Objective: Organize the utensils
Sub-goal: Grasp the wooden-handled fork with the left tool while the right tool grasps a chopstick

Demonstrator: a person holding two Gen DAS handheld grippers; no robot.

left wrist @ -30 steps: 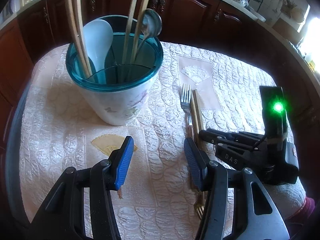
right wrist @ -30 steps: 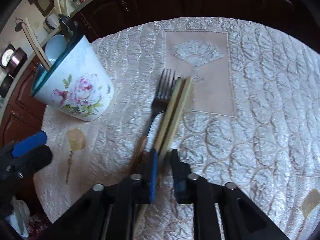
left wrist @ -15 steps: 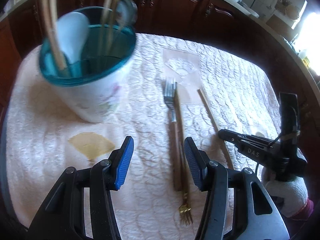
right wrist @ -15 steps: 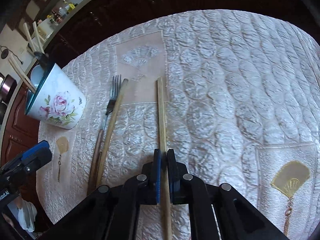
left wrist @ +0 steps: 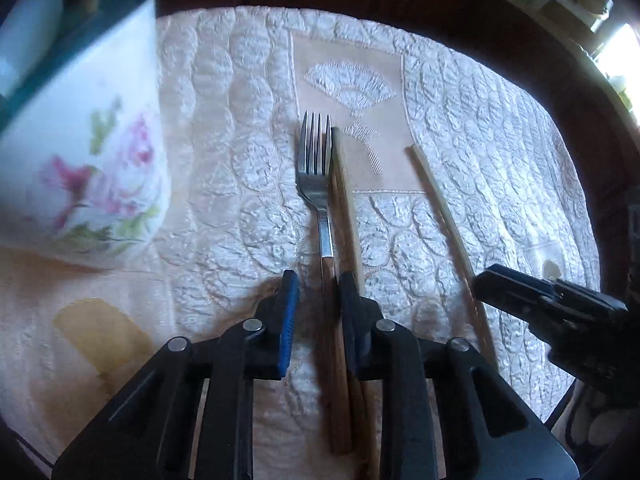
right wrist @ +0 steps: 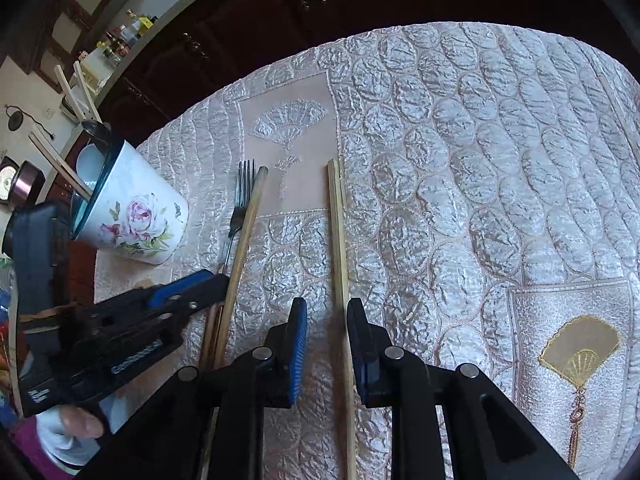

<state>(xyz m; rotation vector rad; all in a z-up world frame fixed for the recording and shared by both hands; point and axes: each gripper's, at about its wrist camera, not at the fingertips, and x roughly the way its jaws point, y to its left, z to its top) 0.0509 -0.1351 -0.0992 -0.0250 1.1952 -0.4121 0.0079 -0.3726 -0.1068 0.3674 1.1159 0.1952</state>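
Observation:
A wood-handled fork (left wrist: 318, 184) lies on the quilted cloth with one chopstick (left wrist: 346, 208) tight against its right side. My left gripper (left wrist: 318, 292) is low over them, its jaws partly closed around the fork handle with small gaps. A second chopstick (right wrist: 338, 236) lies apart to the right. My right gripper (right wrist: 326, 320) is open with that chopstick between its jaws, untouched. The fork (right wrist: 242, 204) and first chopstick (right wrist: 244, 236) show left in the right wrist view. The floral utensil pot (right wrist: 132, 220) holds chopsticks and spoons.
The pot (left wrist: 80, 140) stands close at the left in the left wrist view, blurred. The right gripper's body (left wrist: 560, 312) is beside the second chopstick (left wrist: 444, 216). Dark wooden cabinets (right wrist: 280, 20) run behind the table.
The right gripper opened and let go of the second chopstick, which now lies on the cloth. The left gripper dropped forward onto the fork handle and narrowed its jaws.

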